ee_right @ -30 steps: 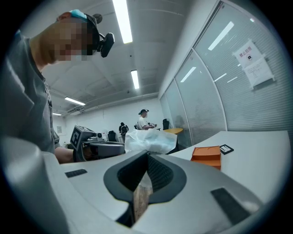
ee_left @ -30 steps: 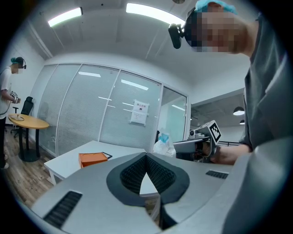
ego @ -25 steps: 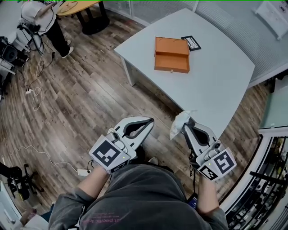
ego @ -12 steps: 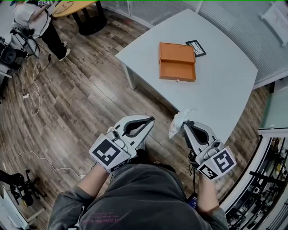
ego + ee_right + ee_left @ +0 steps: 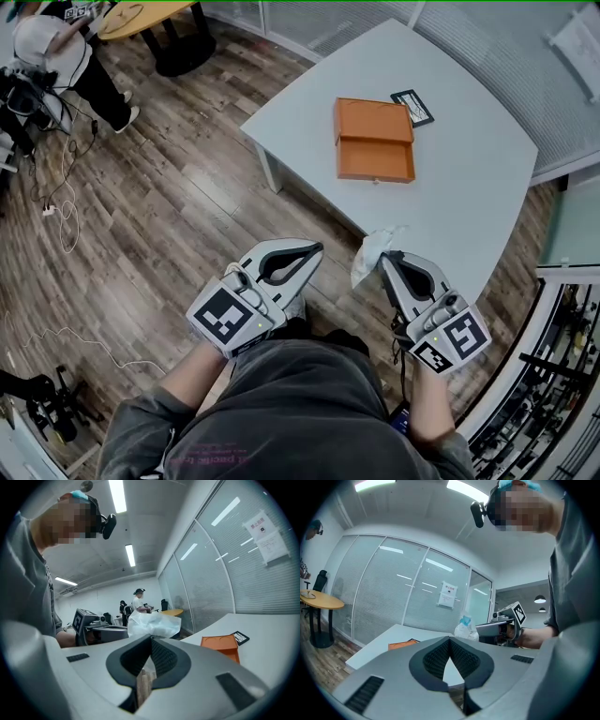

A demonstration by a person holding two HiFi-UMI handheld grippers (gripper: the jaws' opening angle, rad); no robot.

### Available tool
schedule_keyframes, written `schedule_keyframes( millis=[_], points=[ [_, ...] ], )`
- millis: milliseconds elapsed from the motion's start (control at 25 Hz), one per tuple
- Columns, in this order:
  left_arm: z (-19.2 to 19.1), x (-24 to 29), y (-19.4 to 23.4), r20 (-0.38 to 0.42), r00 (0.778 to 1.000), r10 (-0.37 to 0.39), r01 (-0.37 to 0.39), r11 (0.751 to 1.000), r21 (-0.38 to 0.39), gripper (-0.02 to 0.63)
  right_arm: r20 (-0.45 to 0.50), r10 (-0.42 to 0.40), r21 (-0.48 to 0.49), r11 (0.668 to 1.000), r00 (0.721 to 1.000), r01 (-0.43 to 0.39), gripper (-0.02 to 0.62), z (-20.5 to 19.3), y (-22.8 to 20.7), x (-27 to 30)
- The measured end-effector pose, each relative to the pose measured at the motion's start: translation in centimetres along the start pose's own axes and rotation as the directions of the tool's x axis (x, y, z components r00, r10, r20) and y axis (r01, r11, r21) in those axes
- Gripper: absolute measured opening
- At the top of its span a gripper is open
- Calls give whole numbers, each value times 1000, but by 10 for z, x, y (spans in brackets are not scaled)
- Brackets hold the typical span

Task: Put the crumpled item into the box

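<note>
An orange box point(image 5: 375, 141) with an open drawer lies on the pale grey table point(image 5: 469, 187); it also shows in the right gripper view as the orange box point(image 5: 222, 645). My right gripper point(image 5: 386, 258) is held over the wooden floor just short of the table's near corner, shut on a crumpled white item point(image 5: 372, 253). In the right gripper view that crumpled item point(image 5: 152, 623) bulges above the closed tips. My left gripper point(image 5: 314, 249) hangs beside it at the left, shut with nothing in it. The left gripper view shows its jaws closed and the crumpled item point(image 5: 465, 626) beyond.
A black card point(image 5: 412, 107) lies on the table behind the box. A person point(image 5: 56, 56) stands at the far left among equipment and floor cables point(image 5: 61, 202). A round wooden table point(image 5: 150, 14) is at the back; glass walls and a rack point(image 5: 553, 375) lie to the right.
The table and box have slid lower and rightward in the head view, so I am a little closer to them. Both grippers keep their pose and the right one keeps its hold.
</note>
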State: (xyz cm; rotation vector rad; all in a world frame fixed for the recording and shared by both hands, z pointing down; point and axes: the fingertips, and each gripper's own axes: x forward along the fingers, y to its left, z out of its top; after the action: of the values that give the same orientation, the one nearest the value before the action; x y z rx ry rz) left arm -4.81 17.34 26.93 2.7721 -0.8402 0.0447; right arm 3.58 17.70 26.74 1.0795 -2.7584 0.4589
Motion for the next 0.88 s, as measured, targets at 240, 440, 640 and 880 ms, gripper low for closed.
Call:
schedule_keyframes(
  millis=[240, 440, 640, 880],
  points=[
    [6, 4, 20, -1, 1000, -12, 12, 1000, -2, 12, -1, -10, -3, 1000, 1000, 10, 3, 9, -6, 19],
    [9, 8, 30, 5, 1000, -12, 12, 1000, -5, 12, -4, -17, -1, 1000, 1000, 17, 3, 12, -13, 25],
    [7, 17, 43, -11, 1000, -8, 8, 1000, -9, 12, -9, -14, 7, 1000, 1000, 14, 3, 14, -26, 35],
    [5, 33, 60, -25, 1000, 5, -5, 1000, -17, 12, -13, 2, 19, 1000, 1000, -2, 3, 13, -47, 52]
  ],
)
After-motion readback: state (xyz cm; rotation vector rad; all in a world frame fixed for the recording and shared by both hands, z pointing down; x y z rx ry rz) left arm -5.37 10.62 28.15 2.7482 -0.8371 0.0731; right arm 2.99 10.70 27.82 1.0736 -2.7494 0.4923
